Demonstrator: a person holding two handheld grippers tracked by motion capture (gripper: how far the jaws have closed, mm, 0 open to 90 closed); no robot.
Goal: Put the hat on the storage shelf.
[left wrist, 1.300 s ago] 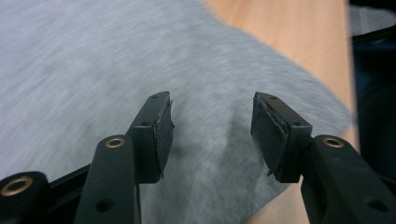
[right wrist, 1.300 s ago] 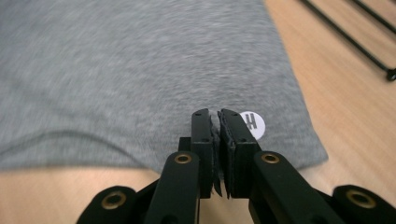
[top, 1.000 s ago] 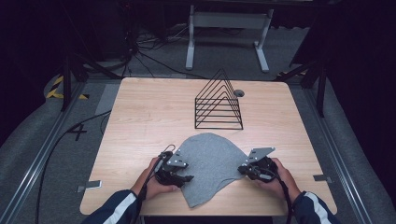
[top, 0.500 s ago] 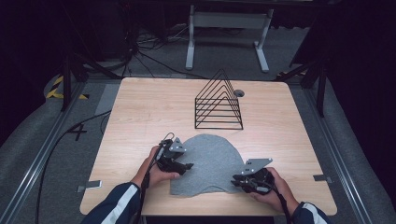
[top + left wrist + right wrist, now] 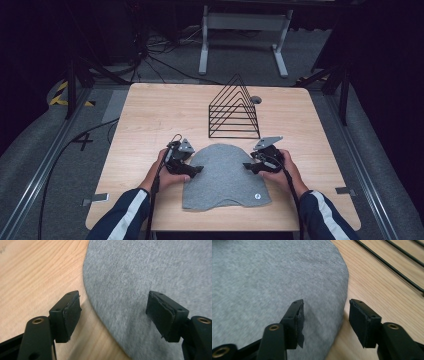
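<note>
1. The grey beanie (image 5: 224,176) now lies flat, dome toward 12 o'clock, at the worktop's (image 5: 150,115) near edge; earlier it lay skewed.
2. The left gripper (image 5: 196,170), at the beanie's 9 o'clock, has just been opening; jaws apart, straddling the beanie's edge.
3. The right gripper (image 5: 248,165), at 3 o'clock, has just been opening, jaws apart.

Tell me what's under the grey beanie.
The grey beanie lies flat on the wooden table, which shows bare around it. Anything beneath the fabric is covered.
</note>
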